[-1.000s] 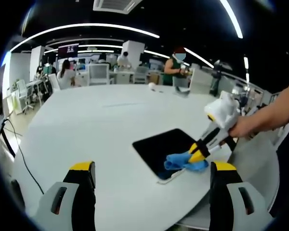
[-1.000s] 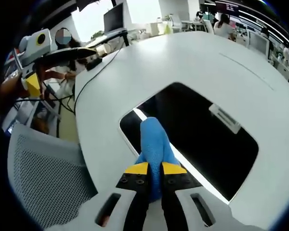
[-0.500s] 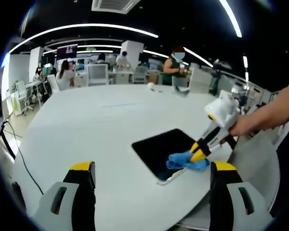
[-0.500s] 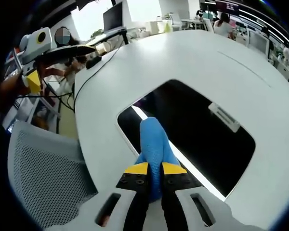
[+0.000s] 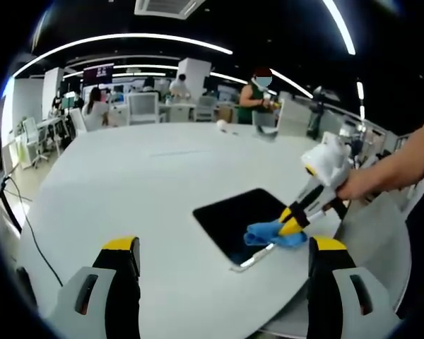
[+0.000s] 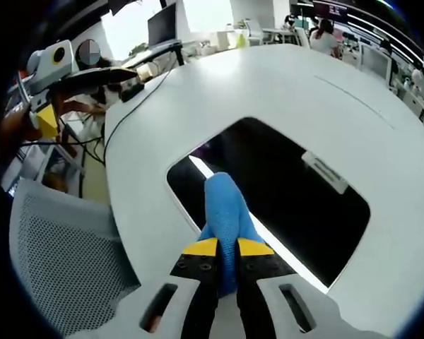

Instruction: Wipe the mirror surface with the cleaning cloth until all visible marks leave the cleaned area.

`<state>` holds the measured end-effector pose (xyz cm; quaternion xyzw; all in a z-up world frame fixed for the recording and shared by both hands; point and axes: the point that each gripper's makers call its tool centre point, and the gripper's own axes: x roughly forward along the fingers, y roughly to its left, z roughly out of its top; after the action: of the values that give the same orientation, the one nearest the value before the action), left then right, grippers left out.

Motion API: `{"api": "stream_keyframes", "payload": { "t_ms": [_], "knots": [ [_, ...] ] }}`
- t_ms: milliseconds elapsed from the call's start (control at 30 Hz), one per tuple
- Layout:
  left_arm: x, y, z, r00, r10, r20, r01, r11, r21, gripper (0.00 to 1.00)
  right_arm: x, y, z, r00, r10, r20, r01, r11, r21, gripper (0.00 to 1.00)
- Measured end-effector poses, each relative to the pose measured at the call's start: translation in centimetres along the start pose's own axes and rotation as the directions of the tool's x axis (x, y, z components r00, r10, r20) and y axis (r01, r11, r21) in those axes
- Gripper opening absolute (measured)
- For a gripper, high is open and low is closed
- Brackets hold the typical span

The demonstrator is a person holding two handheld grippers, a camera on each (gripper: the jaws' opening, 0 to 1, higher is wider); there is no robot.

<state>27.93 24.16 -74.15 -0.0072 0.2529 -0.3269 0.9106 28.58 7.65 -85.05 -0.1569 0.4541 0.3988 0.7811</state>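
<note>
A large white oval worktop (image 5: 141,183) carries a dark rectangular mirror (image 6: 283,191) lying flat near its right edge. The right tool (image 6: 227,247) has its yellow-tipped jaws pressed together on a blue cleaning cloth (image 6: 225,212), which rests on the mirror's near corner, close to the worktop's rim. In the left gripper view the cloth (image 5: 272,234) sits at the mirror's near right corner. The left tool (image 5: 222,247) hovers with jaws wide apart, holding nothing, over bare white surface. A grey mesh chair (image 6: 63,254) stands just beside the worktop edge.
</note>
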Motion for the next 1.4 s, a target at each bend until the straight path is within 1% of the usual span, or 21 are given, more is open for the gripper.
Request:
{"api": "stream_keyframes", "payload": {
  "t_ms": [267,567,733,933,1067,1233,1400],
  "knots": [
    [0.2,-0.1,-0.1,1.0,-0.005,-0.003,0.005,1.0,-0.003,1.0,0.2,-0.5,0.3,1.0,-0.003,0.004,0.003,1.0,-0.004,0.03],
    [0.2,0.1,-0.2,1.0,0.001,-0.004,-0.001,1.0,-0.012,1.0,0.4,-1.8,1.0,1.0,-0.005,0.001,0.005,1.0,0.001,0.03],
    [0.2,0.3,-0.5,1.0,0.004,-0.007,-0.004,1.0,-0.019,1.0,0.6,-2.4,1.4,1.0,-0.001,-0.007,0.001,1.0,-0.005,0.03],
    [0.2,0.2,-0.7,1.0,-0.003,-0.012,0.003,1.0,-0.016,1.0,1.1,-3.6,2.1,1.0,-0.003,-0.01,0.003,1.0,-0.005,0.03],
    [0.3,0.4,-1.1,1.0,0.001,-0.023,-0.002,1.0,-0.014,1.0,1.2,-4.3,2.6,1.0,0.001,-0.009,-0.001,1.0,0.009,0.03],
    [0.5,0.3,-1.4,0.999,-0.002,-0.034,0.001,1.0,-0.022,1.0,1.5,-5.3,3.3,1.0,0.0,-0.009,0.0,1.0,0.009,0.03],
    [0.7,0.7,-1.6,0.999,0.002,-0.04,-0.003,1.0,-0.031,1.0,1.9,-6.0,3.9,1.0,0.005,-0.009,-0.005,1.0,0.007,0.02]
  ]
}}
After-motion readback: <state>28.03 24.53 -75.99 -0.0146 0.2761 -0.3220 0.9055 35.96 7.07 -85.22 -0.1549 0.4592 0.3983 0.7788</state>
